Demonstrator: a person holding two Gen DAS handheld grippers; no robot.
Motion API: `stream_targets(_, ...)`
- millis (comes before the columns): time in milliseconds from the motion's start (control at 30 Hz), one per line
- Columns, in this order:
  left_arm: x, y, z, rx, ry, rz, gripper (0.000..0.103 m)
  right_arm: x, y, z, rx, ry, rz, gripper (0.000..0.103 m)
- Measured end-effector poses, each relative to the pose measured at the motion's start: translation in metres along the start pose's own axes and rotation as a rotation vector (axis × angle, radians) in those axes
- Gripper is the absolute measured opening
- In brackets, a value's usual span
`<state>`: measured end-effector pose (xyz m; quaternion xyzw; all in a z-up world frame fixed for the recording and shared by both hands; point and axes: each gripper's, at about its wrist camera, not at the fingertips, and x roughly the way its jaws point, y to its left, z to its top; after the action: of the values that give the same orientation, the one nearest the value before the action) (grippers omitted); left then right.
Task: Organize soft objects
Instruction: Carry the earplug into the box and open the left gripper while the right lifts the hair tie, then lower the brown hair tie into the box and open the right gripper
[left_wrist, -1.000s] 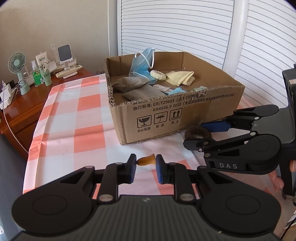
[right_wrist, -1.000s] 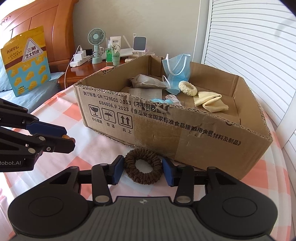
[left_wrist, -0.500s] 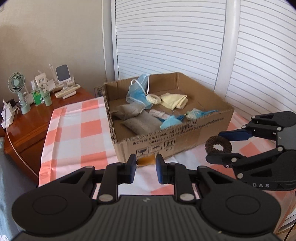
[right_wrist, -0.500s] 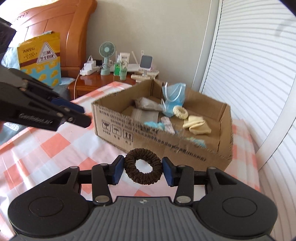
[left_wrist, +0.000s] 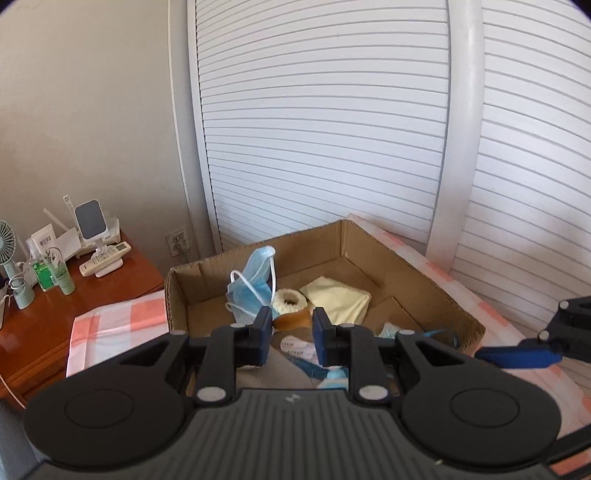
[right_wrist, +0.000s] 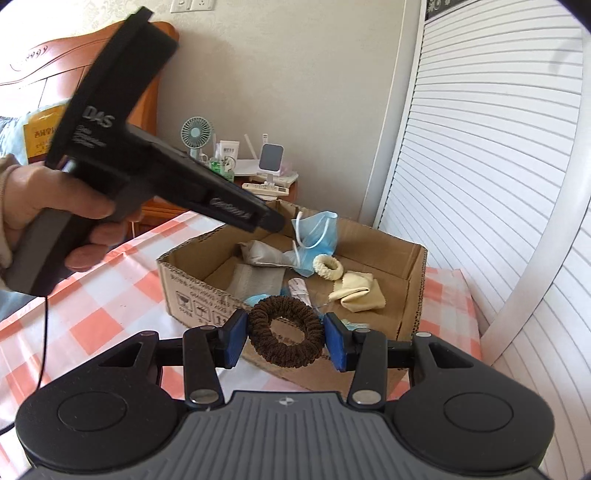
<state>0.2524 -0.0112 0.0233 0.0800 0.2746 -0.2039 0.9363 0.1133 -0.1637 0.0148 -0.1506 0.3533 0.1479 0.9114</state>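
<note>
An open cardboard box (left_wrist: 406, 266) (right_wrist: 192, 291) stands on the checked cloth and holds a blue face mask (left_wrist: 251, 291), a cream scrunchie (left_wrist: 290, 301), a yellow cloth (left_wrist: 340, 297) and grey pouches (right_wrist: 258, 277). My left gripper (left_wrist: 291, 325) (right_wrist: 271, 221) hovers over the box with its jaws opening. A small tan soft piece (left_wrist: 291, 319) sits loose between the pads. My right gripper (right_wrist: 286, 338) (left_wrist: 517, 356) is shut on a brown scrunchie (right_wrist: 286, 334), held in the air just before the box's near wall.
A wooden nightstand (left_wrist: 122, 273) left of the box carries a small fan (right_wrist: 197, 134), bottles, a remote and a phone stand. White louvred doors (left_wrist: 332, 147) rise behind the box. A hand (right_wrist: 55, 199) grips the left tool; a wooden headboard stands behind it.
The left gripper rose and moved forward over the box, and its jaws widened around the tan piece. The right gripper lifted with the brown scrunchie still held.
</note>
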Motion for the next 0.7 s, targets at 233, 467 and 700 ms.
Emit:
stream_targets(233,-0.004,0.001,-0.010,-0.010,-0.056,0.068,0.099,0.014,-0.021,0.003,0.036,0.013,-0.017,0.050)
stream_targets(467,-0.039,-0.006,-0.035,0.044,-0.058,0.146,0.103,0.044,-0.041,0.022,0.082,0.023,-0.021,0.050)
stream_targets(700,-0.062,-0.007,-0.050,-0.055,-0.052,0.166,0.102,0.076,-0.048,0.051,0.097,0.008,-0.062,0.076)
